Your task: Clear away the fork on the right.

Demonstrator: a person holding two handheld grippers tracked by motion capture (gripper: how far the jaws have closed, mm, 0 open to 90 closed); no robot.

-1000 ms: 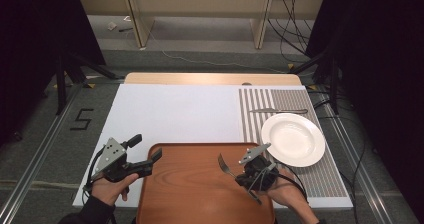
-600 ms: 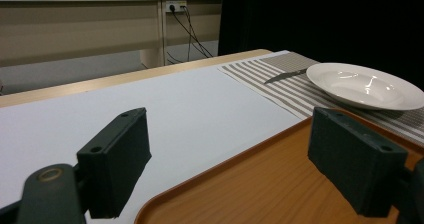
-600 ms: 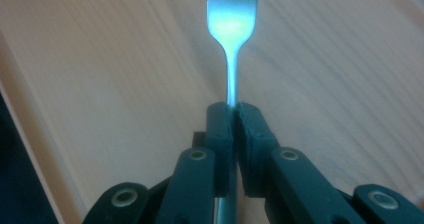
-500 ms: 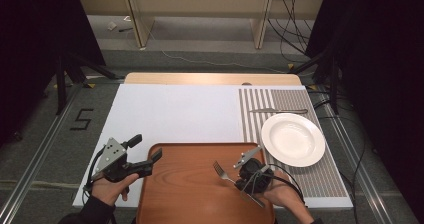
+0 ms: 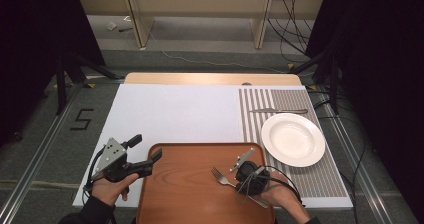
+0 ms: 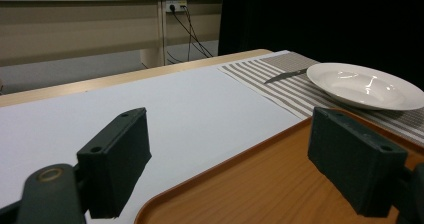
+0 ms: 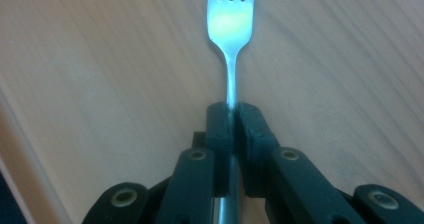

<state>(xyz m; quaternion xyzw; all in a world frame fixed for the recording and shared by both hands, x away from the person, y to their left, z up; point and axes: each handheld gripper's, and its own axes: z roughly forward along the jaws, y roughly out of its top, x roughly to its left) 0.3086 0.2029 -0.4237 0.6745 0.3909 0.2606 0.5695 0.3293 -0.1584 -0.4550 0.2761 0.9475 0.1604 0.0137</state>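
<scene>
Fork (image 5: 223,178) in the right gripper (image 5: 243,178) lies low over the brown tray (image 5: 190,194), tines pointing left, away from the white plate (image 5: 293,139). Left gripper (image 6: 227,154): its fingers (image 6: 117,159) stand wide apart, empty, at the tray's left rim. Right gripper view: fingers (image 7: 220,129) clamp the fork's neck, handle running back between them.

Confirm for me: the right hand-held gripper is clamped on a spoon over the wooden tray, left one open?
Not quite: the right hand-held gripper is clamped on a fork, its tines plain in the right gripper view. It is over the wooden tray; the left hand-held gripper is open.
</scene>
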